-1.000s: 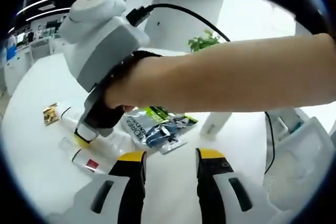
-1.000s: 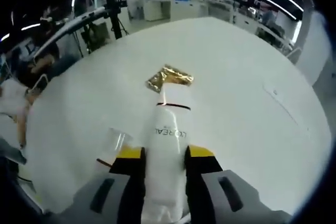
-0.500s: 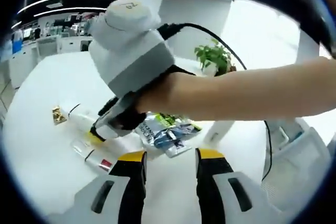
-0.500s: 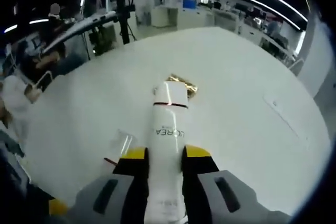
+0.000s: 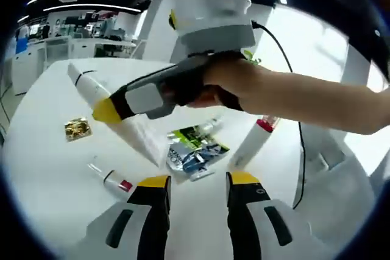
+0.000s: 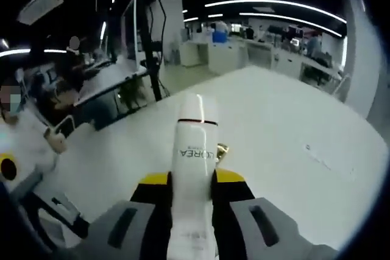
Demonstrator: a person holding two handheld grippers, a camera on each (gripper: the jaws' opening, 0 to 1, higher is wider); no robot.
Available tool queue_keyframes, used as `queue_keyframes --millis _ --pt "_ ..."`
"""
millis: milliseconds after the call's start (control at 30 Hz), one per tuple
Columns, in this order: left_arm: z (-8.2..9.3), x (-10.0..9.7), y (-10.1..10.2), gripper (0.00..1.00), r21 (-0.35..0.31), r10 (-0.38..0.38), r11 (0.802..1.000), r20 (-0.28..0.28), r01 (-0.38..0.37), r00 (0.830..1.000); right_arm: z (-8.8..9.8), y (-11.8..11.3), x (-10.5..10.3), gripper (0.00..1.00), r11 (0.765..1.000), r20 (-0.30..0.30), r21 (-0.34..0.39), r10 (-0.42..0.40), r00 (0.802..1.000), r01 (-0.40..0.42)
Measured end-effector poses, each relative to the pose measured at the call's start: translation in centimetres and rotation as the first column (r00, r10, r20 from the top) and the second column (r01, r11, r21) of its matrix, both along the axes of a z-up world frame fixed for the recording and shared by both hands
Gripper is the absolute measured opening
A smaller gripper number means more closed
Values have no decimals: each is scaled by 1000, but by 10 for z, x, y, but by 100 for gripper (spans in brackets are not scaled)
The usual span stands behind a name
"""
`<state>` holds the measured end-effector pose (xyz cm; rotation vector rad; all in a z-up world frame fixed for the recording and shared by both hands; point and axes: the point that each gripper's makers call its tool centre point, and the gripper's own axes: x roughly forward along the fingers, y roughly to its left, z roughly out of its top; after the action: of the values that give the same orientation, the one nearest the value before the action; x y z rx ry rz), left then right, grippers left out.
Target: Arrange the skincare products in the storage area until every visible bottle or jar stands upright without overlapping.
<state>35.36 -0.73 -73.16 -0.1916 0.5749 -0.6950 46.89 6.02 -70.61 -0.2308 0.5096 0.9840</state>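
White tube held off the table

The right gripper [image 6: 181, 182] clamps the white tube [image 6: 192, 162] above the white table [image 5: 49, 162]. The left gripper [image 5: 196, 188] hovers with jaws apart; beyond it lie a small bottle [image 5: 111, 179], a foil packet [image 5: 194, 150] and a gold wrapper [image 5: 77, 128].

Left gripper view: rides my left claw, looking down across the round white table [image 5: 42, 168]. Right gripper view: rides my right claw, facing outward, table edge near. Shared: white table, crumpled gold foil sachet [image 5: 77, 128] [image 6: 220, 148].
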Motion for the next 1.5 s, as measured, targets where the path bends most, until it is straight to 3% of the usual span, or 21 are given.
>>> queue_keyframes --millis 200,300,400,467,533,600,633,700,767,833,900,967,1033,1067,1133,1167,1233,1267,1300,1400,1500 --pt "19 -14 2 30 -45 -50 998 -1 50 999 28 -5 -11 23 996 43 79 26 999 -30" --pt "25 -19 3 31 -56 -70 996 3 70 998 51 -6 -32 23 990 78 113 75 994 -83" --pt "29 -19 6 31 -58 -57 997 24 58 998 61 -5 -43 23 983 151 83 149 977 -163" --pt "33 -19 8 31 -62 -52 997 40 55 998 70 -7 -64 23 977 188 58 192 963 -206" --pt "36 -22 11 32 -67 -62 996 52 65 997 71 -6 -61 23 971 228 25 228 947 -240" --pt "39 -24 16 32 -69 -65 995 58 69 996 74 -9 -74 23 960 271 -30 277 922 -279" --pt "42 -26 21 32 -69 -62 995 67 66 996 76 -10 -84 23 949 303 -69 314 900 -308" --pt "46 -30 28 32 -72 -59 995 73 65 996 77 -11 -97 23 936 325 -110 353 877 -335" --pt "52 -40 33 32 -76 -65 995 80 71 995 76 -13 -114 23 910 355 -180 414 838 -374" --pt "54 -42 39 33 -59 -75 995 86 80 993 73 -15 -122 23 891 369 -237 451 813 -387" --pt "55 -46 44 33 -48 -80 995 88 85 993 70 -17 -131 23 861 403 -316 501 765 -398" --pt "56 -48 54 34 -26 -90 995 82 93 993 64 -18 -141 23 838 396 -357 536 746 -413" --pt "55 -49 58 34 -7 -102 995 83 103 991 59 -21 -147 23 815 412 -411 566 714 -409" --pt "55 -49 61 34 2 -114 993 80 114 990 56 -23 -149 23 790 427 -468 594 681 -396" --pt "56 -51 64 35 14 -153 988 69 152 986 51 -25 -152 23 770 431 -502 618 658 -394" --pt "56 -51 64 35 24 -168 986 63 167 984 49 -25 -156 23 772 427 -495 617 662 -400" --pt "56 -53 63 35 57 -211 976 51 208 976 47 -27 -163 23 752 426 -526 637 642 -397" --pt "56 -51 63 34 66 -224 973 44 221 974 44 -29 -165 23 725 427 -568 664 614 -389" --pt "55 -51 62 34 76 -239 969 39 236 970 43 -30 -166 23 714 432 -589 674 599 -378" --pt "51 -53 56 35 115 -306 946 7 303 952 36 -33 -172 23 693 422 -617 692 586 -374" --pt "43 -63 42 36 156 -415 896 -43 417 909 30 -38 -173 23 622 418 -709 750 512 -332"
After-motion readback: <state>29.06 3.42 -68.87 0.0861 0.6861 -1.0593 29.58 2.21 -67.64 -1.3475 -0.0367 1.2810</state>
